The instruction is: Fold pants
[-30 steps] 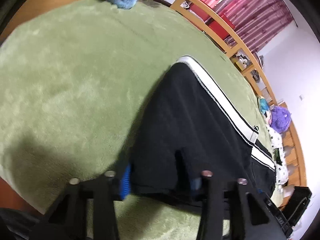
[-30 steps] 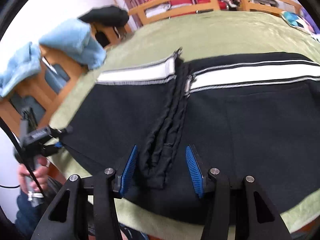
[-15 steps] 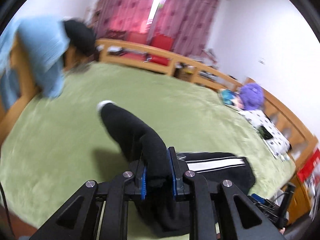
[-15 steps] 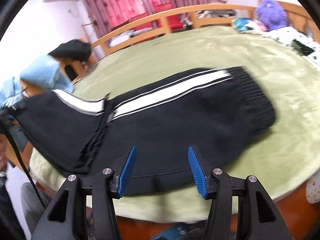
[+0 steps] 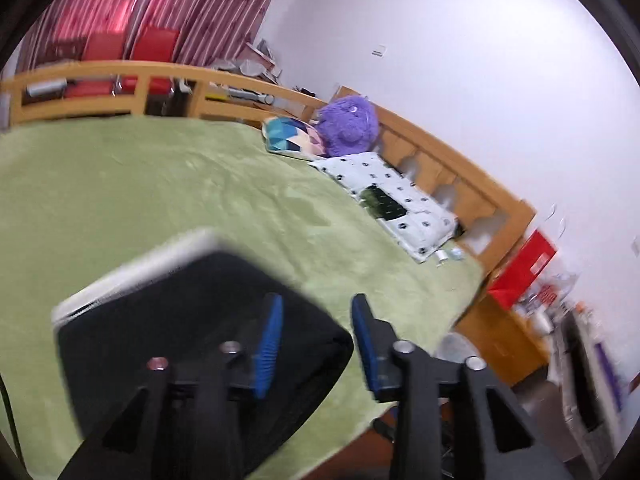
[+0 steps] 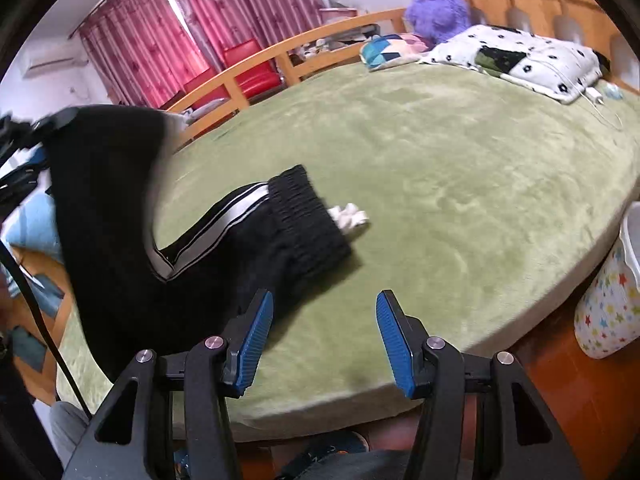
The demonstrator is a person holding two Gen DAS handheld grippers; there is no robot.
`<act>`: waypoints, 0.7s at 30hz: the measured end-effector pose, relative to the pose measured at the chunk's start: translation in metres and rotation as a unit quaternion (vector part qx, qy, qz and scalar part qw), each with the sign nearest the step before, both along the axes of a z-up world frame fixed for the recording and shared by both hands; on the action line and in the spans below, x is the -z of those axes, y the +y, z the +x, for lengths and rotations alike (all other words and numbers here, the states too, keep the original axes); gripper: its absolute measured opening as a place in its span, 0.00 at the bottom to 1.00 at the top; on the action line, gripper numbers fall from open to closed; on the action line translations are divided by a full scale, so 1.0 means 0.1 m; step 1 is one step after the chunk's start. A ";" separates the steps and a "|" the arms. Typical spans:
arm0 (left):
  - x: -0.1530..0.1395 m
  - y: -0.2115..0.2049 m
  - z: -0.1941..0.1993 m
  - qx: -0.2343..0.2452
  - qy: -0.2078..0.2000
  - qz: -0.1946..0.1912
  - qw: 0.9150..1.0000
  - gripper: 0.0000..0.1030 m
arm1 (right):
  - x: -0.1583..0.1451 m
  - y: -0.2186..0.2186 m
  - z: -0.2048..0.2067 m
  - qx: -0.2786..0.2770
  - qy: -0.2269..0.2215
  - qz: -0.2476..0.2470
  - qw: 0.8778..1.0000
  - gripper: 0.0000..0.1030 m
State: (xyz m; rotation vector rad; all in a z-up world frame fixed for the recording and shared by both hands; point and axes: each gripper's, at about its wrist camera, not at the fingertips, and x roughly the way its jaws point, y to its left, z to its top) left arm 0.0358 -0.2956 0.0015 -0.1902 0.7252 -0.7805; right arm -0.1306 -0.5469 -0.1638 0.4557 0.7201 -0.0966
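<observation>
Swinging the pants over the green blanket, your left gripper had just been opening; its jaws stood partly apart, the black cloth beside its left pad, apparently released; half a second before it pinched that fold; your right gripper hung half-open, empty, over the bed edge.

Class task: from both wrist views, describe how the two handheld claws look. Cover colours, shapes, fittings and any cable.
The left claw and the right claw look alike: two black plastic fingers with triangular cut-outs, round silver bolts at the joints, and ribbed blue pads inside the tips. A black cable runs down the left edge of the right wrist view. No markings or sleeves can be made out.
</observation>
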 end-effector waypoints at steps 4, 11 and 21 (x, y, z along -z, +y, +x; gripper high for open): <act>0.21 0.15 -0.01 -0.024 -0.009 0.025 0.999 0.52 | 0.00 -0.13 -0.03 0.003 -0.010 0.006 1.000 0.53; 0.92 0.84 0.12 -0.114 0.049 0.120 0.985 0.54 | 0.13 -0.08 0.43 -0.019 -0.027 0.058 0.998 0.56; 1.64 1.54 -0.10 -0.136 0.154 0.116 0.972 0.54 | 0.12 -0.13 0.73 -0.061 -0.080 0.108 0.989 0.15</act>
